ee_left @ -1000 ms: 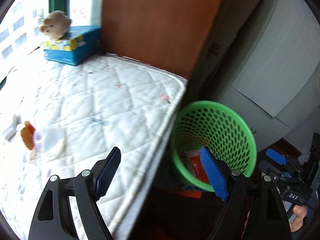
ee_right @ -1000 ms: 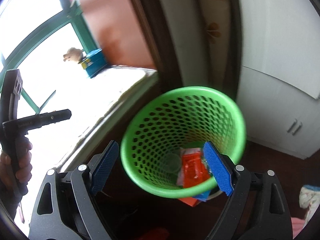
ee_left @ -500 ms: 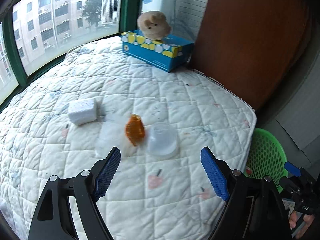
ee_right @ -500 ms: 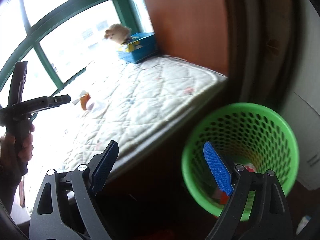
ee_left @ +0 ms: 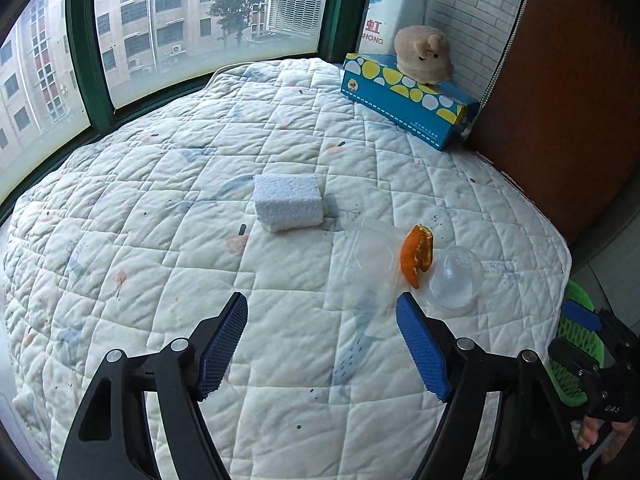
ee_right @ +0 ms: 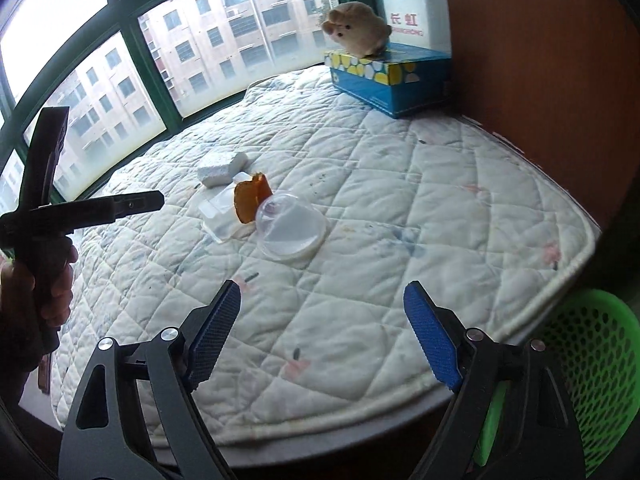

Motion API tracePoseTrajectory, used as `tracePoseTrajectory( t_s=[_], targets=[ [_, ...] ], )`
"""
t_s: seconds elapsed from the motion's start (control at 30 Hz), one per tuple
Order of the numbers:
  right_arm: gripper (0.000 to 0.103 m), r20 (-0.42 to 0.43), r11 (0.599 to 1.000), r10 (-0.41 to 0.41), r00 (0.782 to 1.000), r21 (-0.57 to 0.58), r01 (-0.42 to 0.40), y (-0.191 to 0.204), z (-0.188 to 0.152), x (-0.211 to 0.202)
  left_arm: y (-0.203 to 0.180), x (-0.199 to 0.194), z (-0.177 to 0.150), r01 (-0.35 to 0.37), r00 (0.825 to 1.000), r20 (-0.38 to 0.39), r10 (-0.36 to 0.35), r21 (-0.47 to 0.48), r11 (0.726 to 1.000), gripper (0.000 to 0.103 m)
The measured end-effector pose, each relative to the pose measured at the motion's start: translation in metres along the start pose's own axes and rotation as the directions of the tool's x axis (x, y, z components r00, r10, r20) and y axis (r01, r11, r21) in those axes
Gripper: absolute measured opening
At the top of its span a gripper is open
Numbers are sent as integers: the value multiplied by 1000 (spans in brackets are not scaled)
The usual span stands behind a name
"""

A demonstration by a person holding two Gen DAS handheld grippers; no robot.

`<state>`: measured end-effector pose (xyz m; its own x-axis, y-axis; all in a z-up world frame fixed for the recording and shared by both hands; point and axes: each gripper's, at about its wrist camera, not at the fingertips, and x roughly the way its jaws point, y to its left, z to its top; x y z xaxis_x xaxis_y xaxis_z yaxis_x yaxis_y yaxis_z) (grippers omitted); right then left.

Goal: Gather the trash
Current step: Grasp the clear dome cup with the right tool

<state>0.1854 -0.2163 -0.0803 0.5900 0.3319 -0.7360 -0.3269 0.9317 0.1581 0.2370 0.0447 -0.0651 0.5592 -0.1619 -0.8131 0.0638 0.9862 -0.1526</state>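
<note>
On the quilted white mattress lie a white foam block, a clear plastic bag, an orange peel and a clear plastic dome lid. My left gripper hovers over the mattress just short of the bag; its jaws are closing with nothing between them. The right wrist view shows the same peel, dome lid and foam block further off. My right gripper is over the mattress's near edge, jaws closing on nothing. The green mesh bin stands at lower right.
A blue tissue box with a beige plush toy on it sits in the far corner by a brown wooden panel. Green-framed windows run behind the mattress. A hand holds the left gripper.
Both grippers swung away from the green bin and over the mattress. The trash pile came into view ahead of them. Both pairs of jaws stand a little narrower than before.
</note>
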Motion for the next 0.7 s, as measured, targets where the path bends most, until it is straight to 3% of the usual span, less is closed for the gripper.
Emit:
tracePoseTrajectory(
  t_s=[0.4, 0.7],
  targets=[
    [72, -73, 997, 25, 997, -72, -30, 27, 36, 79, 17, 15, -2, 12, 1000, -22, -12, -1, 1000, 74],
    [60, -111, 997, 1, 994, -74, -9, 26, 42, 108, 5, 29, -2, 32, 999, -43, -30, 37, 999, 74]
  ],
)
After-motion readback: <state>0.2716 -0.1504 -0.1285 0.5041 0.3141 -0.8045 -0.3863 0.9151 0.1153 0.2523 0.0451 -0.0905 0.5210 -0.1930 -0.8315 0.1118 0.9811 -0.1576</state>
